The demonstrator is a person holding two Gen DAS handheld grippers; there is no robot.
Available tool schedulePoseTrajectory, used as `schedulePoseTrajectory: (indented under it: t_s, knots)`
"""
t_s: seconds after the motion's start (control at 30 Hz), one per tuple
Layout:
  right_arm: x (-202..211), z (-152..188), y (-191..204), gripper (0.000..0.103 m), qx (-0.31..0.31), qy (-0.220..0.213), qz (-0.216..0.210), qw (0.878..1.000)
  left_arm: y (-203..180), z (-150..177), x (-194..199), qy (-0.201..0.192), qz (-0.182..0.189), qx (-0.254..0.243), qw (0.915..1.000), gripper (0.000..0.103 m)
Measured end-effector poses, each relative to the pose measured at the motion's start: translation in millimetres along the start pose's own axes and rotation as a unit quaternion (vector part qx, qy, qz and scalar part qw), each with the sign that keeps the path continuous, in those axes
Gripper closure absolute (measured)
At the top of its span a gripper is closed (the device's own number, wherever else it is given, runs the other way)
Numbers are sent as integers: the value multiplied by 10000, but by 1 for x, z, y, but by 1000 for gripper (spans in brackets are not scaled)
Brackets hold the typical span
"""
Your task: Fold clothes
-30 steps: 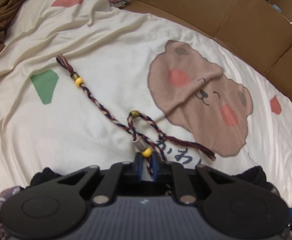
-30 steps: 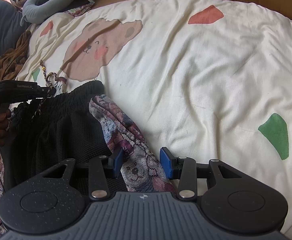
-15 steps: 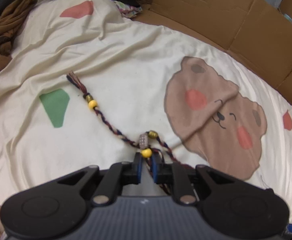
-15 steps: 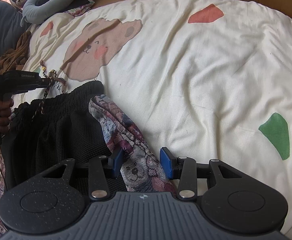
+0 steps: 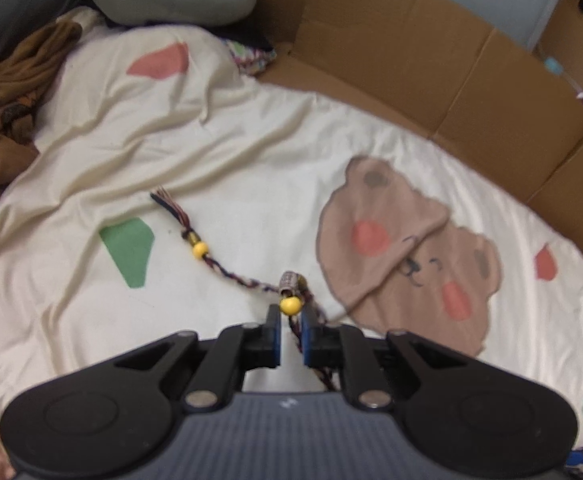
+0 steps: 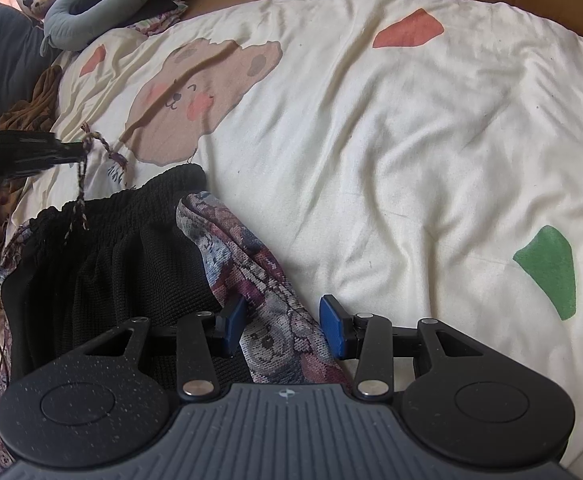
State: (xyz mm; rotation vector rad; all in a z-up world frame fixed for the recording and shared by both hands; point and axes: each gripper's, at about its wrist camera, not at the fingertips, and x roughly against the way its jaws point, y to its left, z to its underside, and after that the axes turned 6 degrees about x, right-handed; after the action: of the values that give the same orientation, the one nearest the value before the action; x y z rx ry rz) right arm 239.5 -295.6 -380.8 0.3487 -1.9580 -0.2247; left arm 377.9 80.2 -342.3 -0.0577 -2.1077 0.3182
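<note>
Black ribbed-waist shorts with a woven patterned panel lie bunched at the near edge of the cream bear-print sheet; the braided drawstring, strung with yellow beads, trails across the cloth; the left gripper has its pads nearly together, pinching the cord; the right gripper is spread over the patterned panel; smooth sheet lies open rightward; cardboard walls bound the far side.

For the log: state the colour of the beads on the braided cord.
Yellow beads, clearest in the left wrist view.
</note>
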Motion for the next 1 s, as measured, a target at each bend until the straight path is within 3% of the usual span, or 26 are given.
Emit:
schedulePoseTrajectory:
  t_s: [0.5, 0.8, 1.0]
  knots:
    - [7, 1, -8, 56, -155, -76, 27, 9998, -4, 12, 88, 131, 1283, 330, 9911, 93]
    - [9, 2, -10, 55, -207, -121, 26, 9997, -15, 45, 117, 721, 1826, 85, 9805, 93]
    - [9, 2, -11, 56, -232, -127, 27, 9996, -21, 65, 127, 1267, 2157, -182, 9680, 93]
